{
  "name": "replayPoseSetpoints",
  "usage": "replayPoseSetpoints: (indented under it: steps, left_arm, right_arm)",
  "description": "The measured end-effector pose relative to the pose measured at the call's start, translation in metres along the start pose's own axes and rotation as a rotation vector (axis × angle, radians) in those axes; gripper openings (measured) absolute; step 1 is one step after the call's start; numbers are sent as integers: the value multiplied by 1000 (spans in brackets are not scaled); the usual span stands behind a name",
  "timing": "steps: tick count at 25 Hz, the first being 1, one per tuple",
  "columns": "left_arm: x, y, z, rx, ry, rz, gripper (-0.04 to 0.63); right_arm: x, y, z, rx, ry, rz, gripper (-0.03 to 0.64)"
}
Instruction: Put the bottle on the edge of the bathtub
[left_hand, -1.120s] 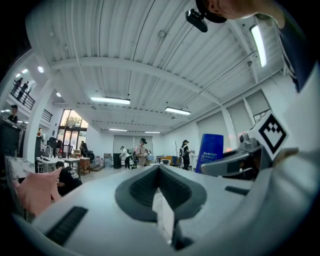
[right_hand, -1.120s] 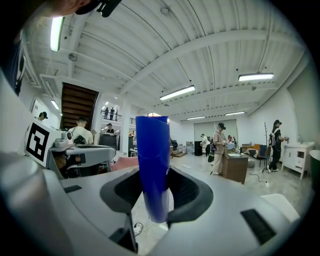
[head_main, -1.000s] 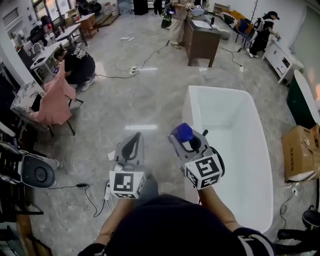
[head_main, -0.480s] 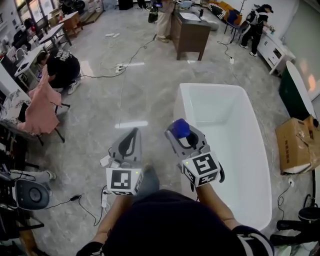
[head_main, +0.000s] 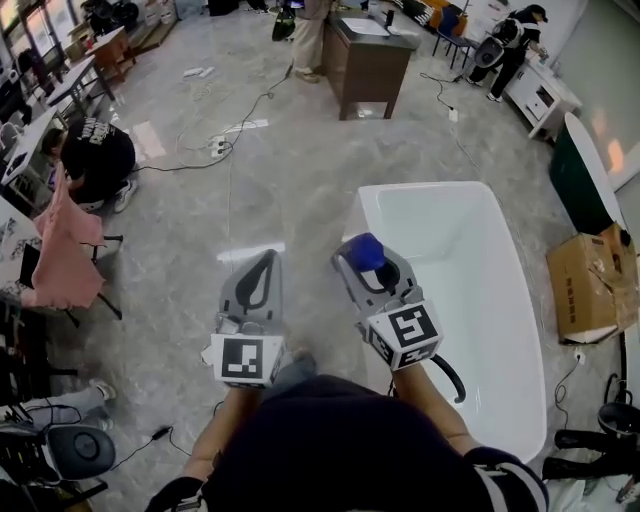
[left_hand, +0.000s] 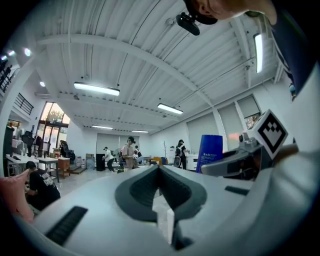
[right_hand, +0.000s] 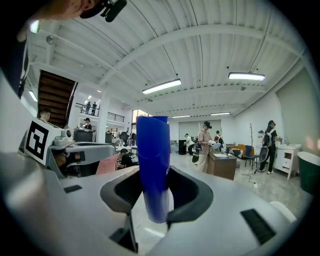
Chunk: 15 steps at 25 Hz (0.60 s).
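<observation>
The person has stepped closer, and the white bathtub (head_main: 420, 187) has slid nearer in the head view, its near corner now just beyond the right gripper (head_main: 368, 268). That gripper's jaws stand fairly wide, clamped on the lower body of the bottle (right_hand: 152, 160), which is carried upright in the air beside the tub's left rim and is not set down yet. The left gripper (head_main: 262, 275) hangs alongside with its jaws together and nothing between them. The bottle is tall, slim and glossy blue. I'd guess it is light, stiff plastic, slick to the pads and tippy on a narrow rim, so a low grip suits it.
</observation>
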<state>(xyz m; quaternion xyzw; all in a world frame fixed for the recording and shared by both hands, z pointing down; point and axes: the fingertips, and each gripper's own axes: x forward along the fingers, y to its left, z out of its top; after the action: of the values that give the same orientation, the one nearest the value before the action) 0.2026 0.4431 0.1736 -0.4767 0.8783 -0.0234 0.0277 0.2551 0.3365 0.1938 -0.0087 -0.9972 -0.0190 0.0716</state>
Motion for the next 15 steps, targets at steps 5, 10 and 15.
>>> replayPoseSetpoints:
  steps: [5,10,15]
  left_arm:
    - [53,48,-10,-15,8,-27,2]
    - [87,84,-17,-12,7,-26,2]
    - [106,105,-20,-19,3,-15,2]
  right_arm:
    - [62,-20,10,-5,-11,-36,164]
    - [104,-34,12,-13,-4,-48,164]
    - [129,-41,16,-9,5,-46,164]
